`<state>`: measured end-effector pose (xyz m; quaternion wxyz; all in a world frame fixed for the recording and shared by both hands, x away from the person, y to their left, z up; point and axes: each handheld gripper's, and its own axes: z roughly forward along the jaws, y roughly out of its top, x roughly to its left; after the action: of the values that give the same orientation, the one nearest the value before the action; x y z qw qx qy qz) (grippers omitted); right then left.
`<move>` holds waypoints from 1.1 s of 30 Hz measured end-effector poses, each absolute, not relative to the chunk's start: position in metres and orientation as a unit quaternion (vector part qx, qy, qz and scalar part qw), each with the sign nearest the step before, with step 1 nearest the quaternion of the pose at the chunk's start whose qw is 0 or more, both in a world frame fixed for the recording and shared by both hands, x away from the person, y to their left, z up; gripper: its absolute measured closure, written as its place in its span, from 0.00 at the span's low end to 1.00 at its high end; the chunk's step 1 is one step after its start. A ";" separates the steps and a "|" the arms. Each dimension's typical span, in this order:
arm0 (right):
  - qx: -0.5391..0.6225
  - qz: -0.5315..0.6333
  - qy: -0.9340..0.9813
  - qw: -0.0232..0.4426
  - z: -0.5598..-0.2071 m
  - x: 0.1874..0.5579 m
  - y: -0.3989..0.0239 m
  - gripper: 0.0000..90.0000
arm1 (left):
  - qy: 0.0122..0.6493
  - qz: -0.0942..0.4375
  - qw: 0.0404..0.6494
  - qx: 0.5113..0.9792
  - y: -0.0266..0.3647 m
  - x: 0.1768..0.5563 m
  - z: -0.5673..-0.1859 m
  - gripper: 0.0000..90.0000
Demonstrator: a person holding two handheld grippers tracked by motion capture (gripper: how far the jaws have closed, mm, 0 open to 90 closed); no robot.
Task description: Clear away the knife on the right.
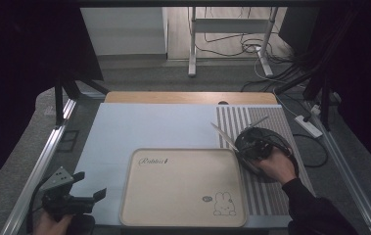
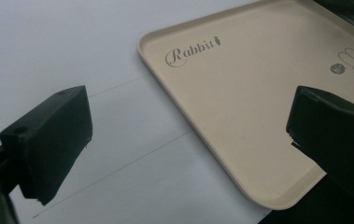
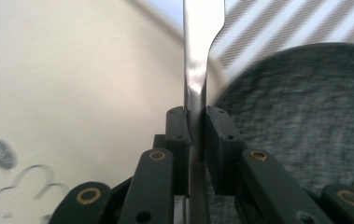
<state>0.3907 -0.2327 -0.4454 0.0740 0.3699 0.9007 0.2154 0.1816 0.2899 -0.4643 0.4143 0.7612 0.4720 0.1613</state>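
The right gripper point(image 3: 195, 122) clamps a metal knife point(image 3: 198, 56) by its handle, blade outward for laying on the beige tray point(image 1: 183, 188); the left gripper point(image 1: 91, 195) waits, jaws apart, beside it.

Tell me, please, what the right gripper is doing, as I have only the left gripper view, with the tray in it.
Observer: The right gripper has its jaws shut on a metal utensil.
Operator: Where is it relative to the tray?
Observer: In the high view it is at the right edge of the tray, over a striped mat.
Operator: Is anything else nearby?
Observer: A dark plate lies just beside the utensil.
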 end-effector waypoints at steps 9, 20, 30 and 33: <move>0.326 0.211 0.920 0.054 -0.451 0.356 -0.199 0.89 | 0.472 0.161 0.414 0.761 0.290 0.182 -0.464 0.02; 0.279 0.186 0.942 0.026 -0.468 0.319 -0.158 0.89 | 0.472 0.161 0.415 0.761 0.290 0.182 -0.464 0.02; 0.255 0.143 0.956 0.001 -0.491 0.314 -0.148 0.87 | 0.471 0.161 0.414 0.762 0.290 0.182 -0.464 0.02; 0.262 0.188 0.947 0.003 -0.479 0.320 -0.147 0.82 | 0.471 0.161 0.414 0.762 0.290 0.182 -0.464 0.02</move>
<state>0.3200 -0.1470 -0.4793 0.0030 0.2622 0.9466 0.1876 0.1822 0.2895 -0.4643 0.4139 0.7622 0.4711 0.1607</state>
